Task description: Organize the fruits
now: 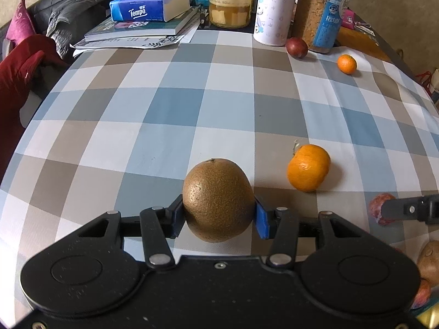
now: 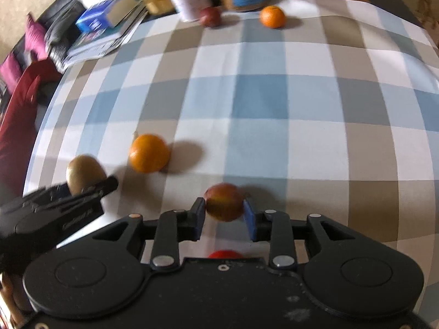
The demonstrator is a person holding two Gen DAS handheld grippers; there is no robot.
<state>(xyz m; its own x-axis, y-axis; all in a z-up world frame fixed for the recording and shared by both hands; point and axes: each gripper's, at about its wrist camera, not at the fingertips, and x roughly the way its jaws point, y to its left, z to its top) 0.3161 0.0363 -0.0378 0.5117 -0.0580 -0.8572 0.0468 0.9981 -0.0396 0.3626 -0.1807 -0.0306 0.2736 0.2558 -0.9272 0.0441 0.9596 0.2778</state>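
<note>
- The checked tablecloth (image 1: 192, 115) is basically the sorting floor, with jars and a tissue pack shoved to the far edge so the middle is free.
- The left gripper (image 1: 218, 212) is clamped on a brown-skinned fruit (image 1: 218, 198), pads at its widest part, probably so it can't roll out.
- The right gripper (image 2: 224, 215) pinches a small reddish fruit (image 2: 224, 201) just above the cloth.
- A tangerine (image 1: 308, 167) sits loose beside both, likely next.
</note>
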